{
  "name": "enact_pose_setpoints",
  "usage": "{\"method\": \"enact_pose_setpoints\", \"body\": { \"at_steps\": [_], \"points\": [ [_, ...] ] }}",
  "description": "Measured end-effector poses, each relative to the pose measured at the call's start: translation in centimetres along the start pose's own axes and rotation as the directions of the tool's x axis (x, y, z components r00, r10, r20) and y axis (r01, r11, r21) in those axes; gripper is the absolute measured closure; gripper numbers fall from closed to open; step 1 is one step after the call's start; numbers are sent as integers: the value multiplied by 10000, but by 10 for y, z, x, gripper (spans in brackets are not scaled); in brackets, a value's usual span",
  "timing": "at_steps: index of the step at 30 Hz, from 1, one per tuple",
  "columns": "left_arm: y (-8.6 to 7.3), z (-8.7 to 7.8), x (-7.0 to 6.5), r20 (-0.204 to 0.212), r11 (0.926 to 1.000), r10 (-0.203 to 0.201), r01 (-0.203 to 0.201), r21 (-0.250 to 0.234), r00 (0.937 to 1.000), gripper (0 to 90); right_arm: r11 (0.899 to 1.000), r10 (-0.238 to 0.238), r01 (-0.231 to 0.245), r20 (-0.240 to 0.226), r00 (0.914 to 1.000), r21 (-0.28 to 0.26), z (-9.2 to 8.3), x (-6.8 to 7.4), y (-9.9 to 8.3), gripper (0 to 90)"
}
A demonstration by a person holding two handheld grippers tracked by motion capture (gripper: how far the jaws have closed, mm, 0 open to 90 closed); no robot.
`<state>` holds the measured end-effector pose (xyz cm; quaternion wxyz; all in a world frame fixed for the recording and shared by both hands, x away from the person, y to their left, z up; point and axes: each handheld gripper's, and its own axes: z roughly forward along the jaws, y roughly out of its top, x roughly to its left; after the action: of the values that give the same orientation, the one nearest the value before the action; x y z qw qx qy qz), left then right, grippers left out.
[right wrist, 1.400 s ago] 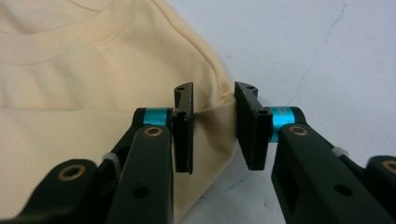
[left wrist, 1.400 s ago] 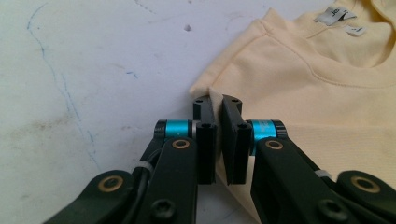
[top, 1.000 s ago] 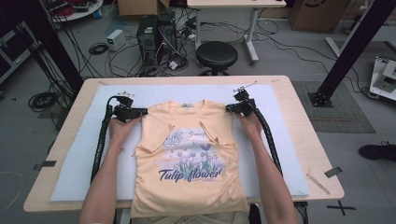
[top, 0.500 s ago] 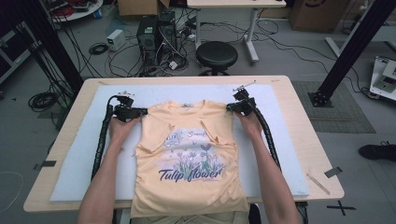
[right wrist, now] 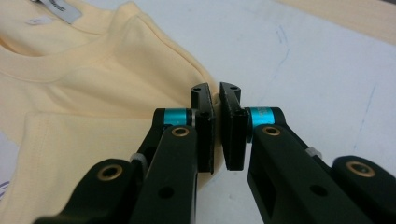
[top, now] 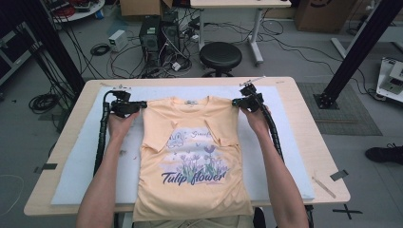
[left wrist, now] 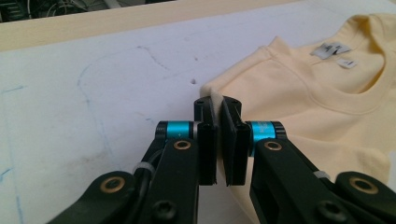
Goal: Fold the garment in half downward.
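High view: pale yellow T-shirt (top: 192, 156) lies face up on the white foam mat (top: 294, 142) that covers the wooden table (top: 313, 118), collar toward the far edge, hem hanging over the near edge. Sleeves are folded in over the chest, so the body reads as a long rectangle. Printed tulips and the words "Tulip flower" sit mid-front. Left gripper (top: 140, 104) is at one shoulder corner, right gripper (top: 236, 101) at the other.

Left gripper view: jaws are closed on a thin fold of the shoulder edge, which pokes up between the pads. Fabric is a soft knit with a ribbed collar and two small white neck labels (left wrist: 332, 50). The mat shows faint blue pen lines.

Right gripper view: same grip mirrored; pads pinch the seam corner of the other shoulder (right wrist: 205, 84), cloth bunching slightly at the jaws.

Judgement: light, limp and not fragile. It will sag and drape when raised, and a thin pinch could slip. The seamed shoulder corners are the best hold, being the thickest layers.
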<state>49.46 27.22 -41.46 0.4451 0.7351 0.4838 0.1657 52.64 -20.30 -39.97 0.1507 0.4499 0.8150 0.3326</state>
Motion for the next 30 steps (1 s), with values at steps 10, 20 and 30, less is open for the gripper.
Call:
{"method": "enact_pose_setpoints", "body": {
  "at_steps": [10, 20, 30],
  "points": [
    [4, 3, 3, -81, 9987, -100, 104, 495, 9999, 856, 9999, -16, 16, 18, 10000, 163, 4, 0, 8, 863],
    [46, 3, -2, -249, 9988, 350, -341, 359, 9991, 856, 9997, 145, -147, 90, 9999, 186, 1, -9, 21, 862],
    [54, -7, -7, -251, 9986, 523, -521, 60, 9983, 855, 9994, -173, 178, 192, 9997, -299, -15, -6, 37, 858]
  ]
}}
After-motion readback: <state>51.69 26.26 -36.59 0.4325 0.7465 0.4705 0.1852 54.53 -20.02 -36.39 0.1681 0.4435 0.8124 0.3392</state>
